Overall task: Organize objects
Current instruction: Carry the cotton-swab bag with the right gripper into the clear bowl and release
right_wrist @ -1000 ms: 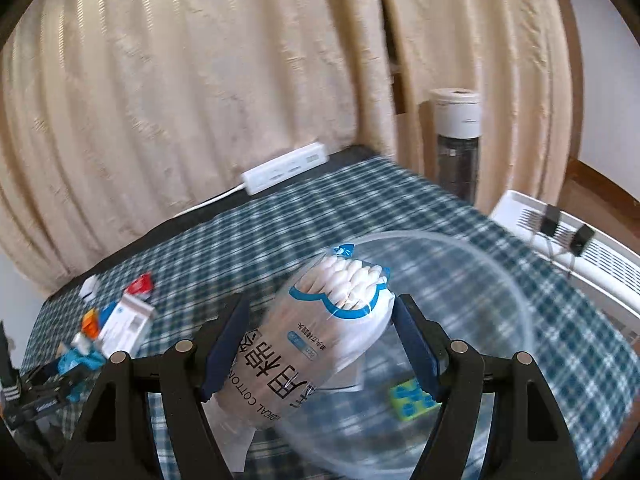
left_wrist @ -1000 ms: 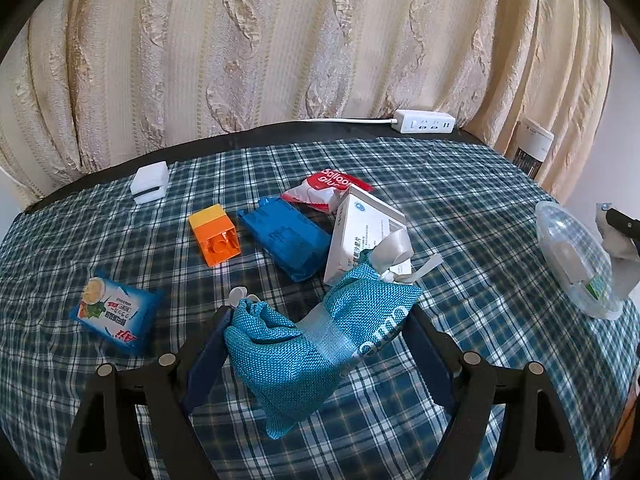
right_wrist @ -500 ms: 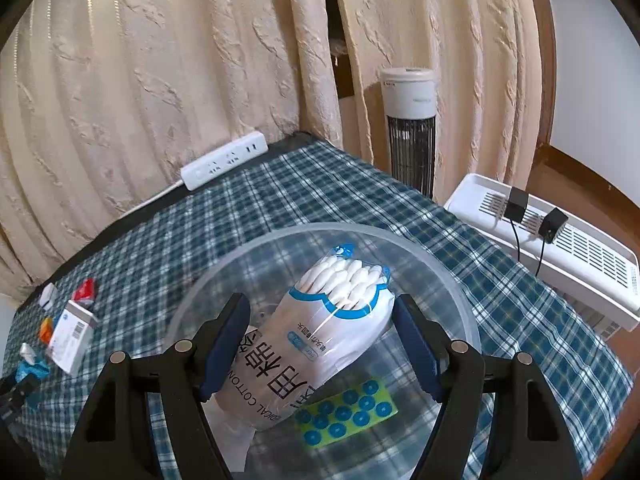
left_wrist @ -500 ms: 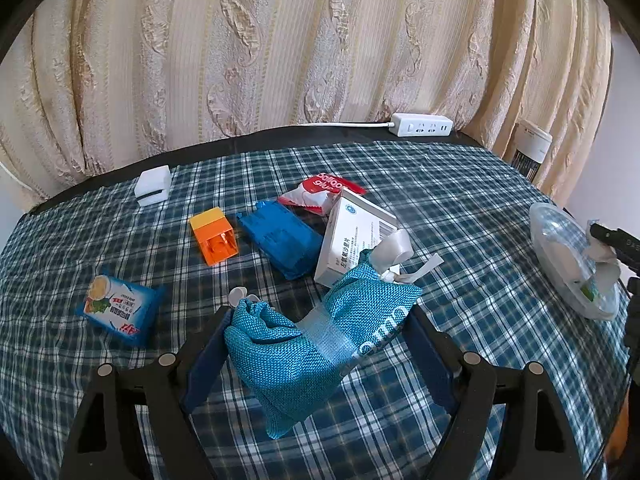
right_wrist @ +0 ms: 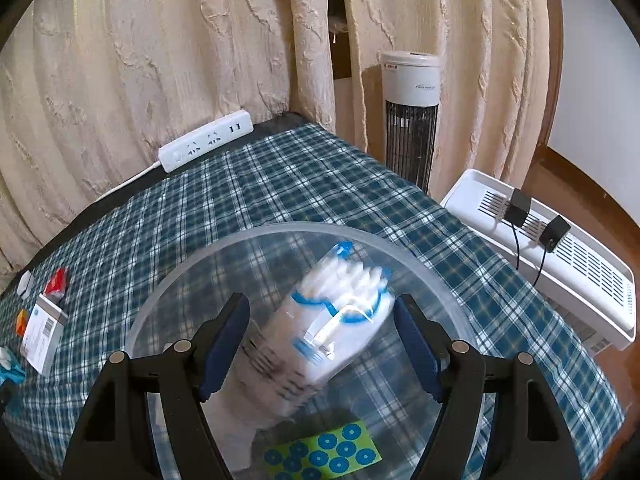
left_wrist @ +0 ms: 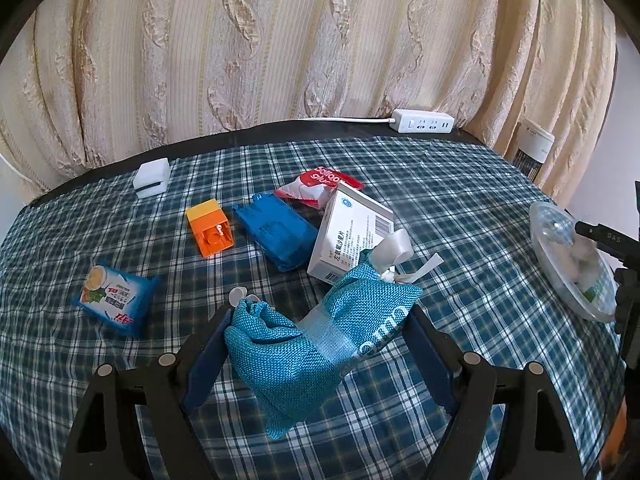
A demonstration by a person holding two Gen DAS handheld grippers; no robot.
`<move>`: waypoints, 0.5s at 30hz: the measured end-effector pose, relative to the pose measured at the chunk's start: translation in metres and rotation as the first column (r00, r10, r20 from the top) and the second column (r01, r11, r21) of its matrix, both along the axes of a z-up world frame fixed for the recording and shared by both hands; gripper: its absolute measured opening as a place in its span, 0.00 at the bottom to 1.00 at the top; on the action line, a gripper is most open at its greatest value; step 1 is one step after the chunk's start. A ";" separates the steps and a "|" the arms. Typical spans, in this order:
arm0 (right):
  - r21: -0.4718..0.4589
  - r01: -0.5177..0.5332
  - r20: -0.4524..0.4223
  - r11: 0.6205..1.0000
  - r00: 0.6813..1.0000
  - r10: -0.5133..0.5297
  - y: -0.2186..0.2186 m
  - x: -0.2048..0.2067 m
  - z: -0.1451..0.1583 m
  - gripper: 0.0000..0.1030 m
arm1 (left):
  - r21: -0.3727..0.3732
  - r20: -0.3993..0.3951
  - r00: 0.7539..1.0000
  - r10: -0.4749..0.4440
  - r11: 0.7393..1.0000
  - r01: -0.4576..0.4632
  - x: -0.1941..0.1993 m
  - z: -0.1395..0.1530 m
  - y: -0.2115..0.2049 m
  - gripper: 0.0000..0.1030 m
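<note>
Right wrist: cotton swab pack [right_wrist: 332,328] lengthwise, tips away.

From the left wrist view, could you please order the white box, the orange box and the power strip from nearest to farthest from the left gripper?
1. White box: just beyond the left gripper, slightly right.
2. Orange box: farther out, to the left.
3. Power strip: at the table's far edge, right, by the curtain.
</note>
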State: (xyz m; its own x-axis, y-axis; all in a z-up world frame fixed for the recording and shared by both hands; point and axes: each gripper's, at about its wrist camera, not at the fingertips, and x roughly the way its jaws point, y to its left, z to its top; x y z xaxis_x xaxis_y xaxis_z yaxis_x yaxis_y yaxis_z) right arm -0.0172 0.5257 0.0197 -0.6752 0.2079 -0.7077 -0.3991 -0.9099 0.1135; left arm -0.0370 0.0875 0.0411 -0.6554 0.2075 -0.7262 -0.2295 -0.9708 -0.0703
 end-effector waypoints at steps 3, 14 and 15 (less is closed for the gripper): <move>0.012 0.022 0.002 1.000 1.000 -0.022 0.002 0.001 0.002 0.74 | 0.001 0.005 1.000 0.000 1.000 0.000 -0.001 0.000 0.002 0.84; 0.011 0.032 -0.050 0.999 0.998 -0.031 0.001 0.018 0.014 0.74 | -0.003 0.005 1.000 -0.014 1.000 0.014 0.000 0.004 0.016 0.84; 0.007 0.033 -0.058 0.999 0.998 -0.032 0.001 0.021 0.015 0.74 | -0.004 0.004 1.000 -0.017 1.000 0.017 0.000 0.005 0.018 0.84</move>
State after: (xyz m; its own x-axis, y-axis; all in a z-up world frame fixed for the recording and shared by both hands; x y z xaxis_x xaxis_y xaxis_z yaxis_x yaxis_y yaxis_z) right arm 0.0042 0.5268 0.0342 -0.7079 0.2360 -0.6657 -0.4215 -0.8975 0.1301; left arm -0.0371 0.1050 0.0460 -0.6492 0.2158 -0.7294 -0.2453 -0.9671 -0.0678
